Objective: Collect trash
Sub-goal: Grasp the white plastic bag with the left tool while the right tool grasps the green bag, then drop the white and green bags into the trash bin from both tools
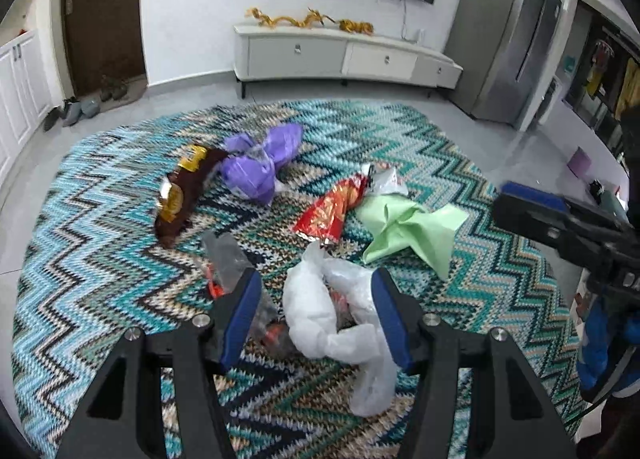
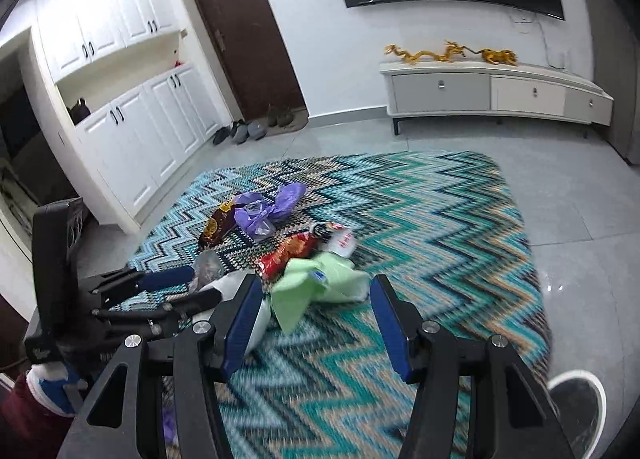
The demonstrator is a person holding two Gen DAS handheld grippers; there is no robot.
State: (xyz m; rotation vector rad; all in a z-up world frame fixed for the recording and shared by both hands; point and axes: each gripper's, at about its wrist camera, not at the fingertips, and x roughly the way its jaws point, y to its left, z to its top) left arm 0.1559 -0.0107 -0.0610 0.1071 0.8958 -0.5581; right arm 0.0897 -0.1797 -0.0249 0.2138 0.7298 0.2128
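Note:
Trash lies on a zigzag rug (image 1: 120, 251). My left gripper (image 1: 316, 291) is open, its blue fingers on either side of a white plastic bag (image 1: 320, 311). A clear wrapper (image 1: 228, 259) lies by the left finger. Beyond lie a red snack bag (image 1: 332, 211), a green bag (image 1: 404, 231), a brown snack bag (image 1: 188, 191) and a purple bag (image 1: 260, 163). My right gripper (image 2: 314, 299) is open just before the green bag (image 2: 316, 287), above the rug (image 2: 440, 219). The left gripper (image 2: 176, 287) shows at the left of the right wrist view.
A white TV cabinet (image 1: 344, 55) stands at the far wall under a TV. A grey fridge (image 1: 508, 39) is at the right. White cupboards (image 2: 132, 131) and a brown door (image 2: 244, 35) with shoes (image 2: 244, 131) are at the left. A round white-rimmed thing (image 2: 576, 399) is at the lower right.

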